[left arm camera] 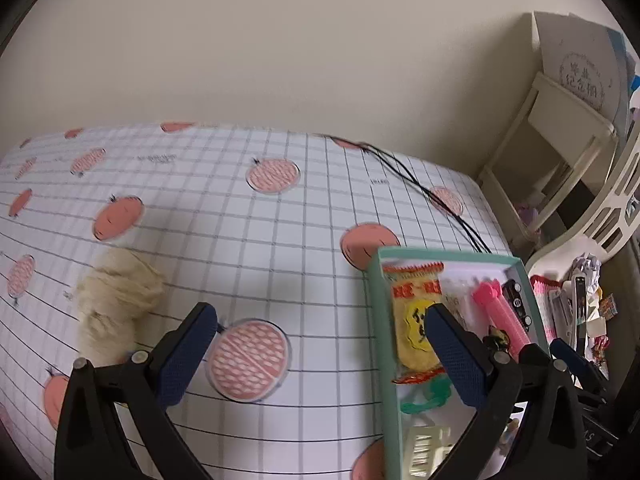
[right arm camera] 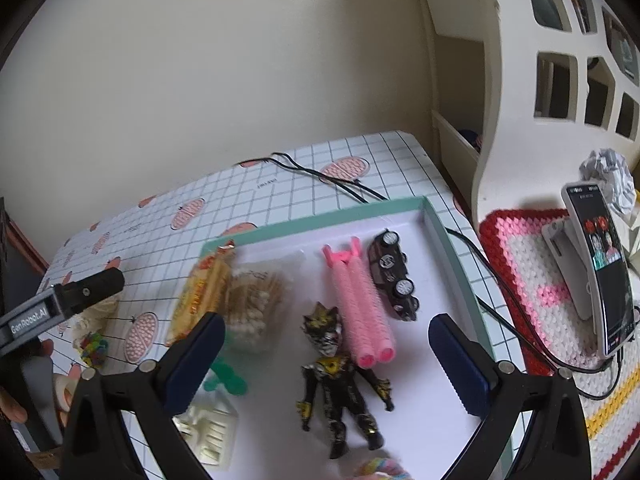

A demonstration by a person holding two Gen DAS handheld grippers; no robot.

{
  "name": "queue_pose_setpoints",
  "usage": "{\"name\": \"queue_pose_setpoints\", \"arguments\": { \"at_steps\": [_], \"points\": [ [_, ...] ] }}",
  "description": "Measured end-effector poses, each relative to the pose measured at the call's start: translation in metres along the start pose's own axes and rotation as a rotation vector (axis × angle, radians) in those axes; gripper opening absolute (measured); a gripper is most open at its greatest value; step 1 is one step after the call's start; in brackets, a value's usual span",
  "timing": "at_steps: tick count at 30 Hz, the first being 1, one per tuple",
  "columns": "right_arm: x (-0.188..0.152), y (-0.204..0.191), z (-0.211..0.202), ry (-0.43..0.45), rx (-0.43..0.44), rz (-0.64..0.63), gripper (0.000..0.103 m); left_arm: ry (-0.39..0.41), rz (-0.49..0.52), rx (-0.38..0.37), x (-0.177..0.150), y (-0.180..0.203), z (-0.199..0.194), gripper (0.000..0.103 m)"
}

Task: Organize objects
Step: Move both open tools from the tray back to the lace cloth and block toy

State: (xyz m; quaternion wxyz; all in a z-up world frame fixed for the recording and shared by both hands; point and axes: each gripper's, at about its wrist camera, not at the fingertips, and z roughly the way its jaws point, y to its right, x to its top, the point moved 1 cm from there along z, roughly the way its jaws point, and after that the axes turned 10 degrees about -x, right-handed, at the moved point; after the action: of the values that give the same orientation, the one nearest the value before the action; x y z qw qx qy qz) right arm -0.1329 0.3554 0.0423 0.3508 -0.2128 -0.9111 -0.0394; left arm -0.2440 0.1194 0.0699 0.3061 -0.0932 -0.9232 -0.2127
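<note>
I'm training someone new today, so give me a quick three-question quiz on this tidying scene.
1. True or false: the toy car lies inside the teal tray.
2. Which lies on the tablecloth, outside the tray? A) pink rollers B) yarn ball C) action figure
3. Fill in: both the left gripper and the right gripper are ____, holding nothing.

Key: 1 true; 2 B; 3 open.
</note>
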Motion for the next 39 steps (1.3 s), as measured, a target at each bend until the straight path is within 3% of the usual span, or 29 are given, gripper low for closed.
{"name": "queue_pose_setpoints", "arguments": {
  "at_steps": [8,17,25,39],
  "points": [
    [0.006,-0.034,-0.017,0.053,0.048,-0.011,0.103,0.029,0.015,0.032,0.008,-0.031,-0.028,0.103],
    [0.001,-0.103,-0.028,0.07,0.129,-0.096,0.103,0.046,-0.118,0.067,0.01,-0.097,-0.053,0.103],
    [-0.018,-0.177,-0.026,0.037,0.192,-0.212,0.103,0.027,-0.196,0.119,0.005,-0.149,-0.06,0.103],
    [-0.066,-0.257,0.006,-0.07,0.233,-0.387,0.103,-0.068,-0.166,0.132,-0.007,-0.171,-0.034,0.103]
  ]
}}
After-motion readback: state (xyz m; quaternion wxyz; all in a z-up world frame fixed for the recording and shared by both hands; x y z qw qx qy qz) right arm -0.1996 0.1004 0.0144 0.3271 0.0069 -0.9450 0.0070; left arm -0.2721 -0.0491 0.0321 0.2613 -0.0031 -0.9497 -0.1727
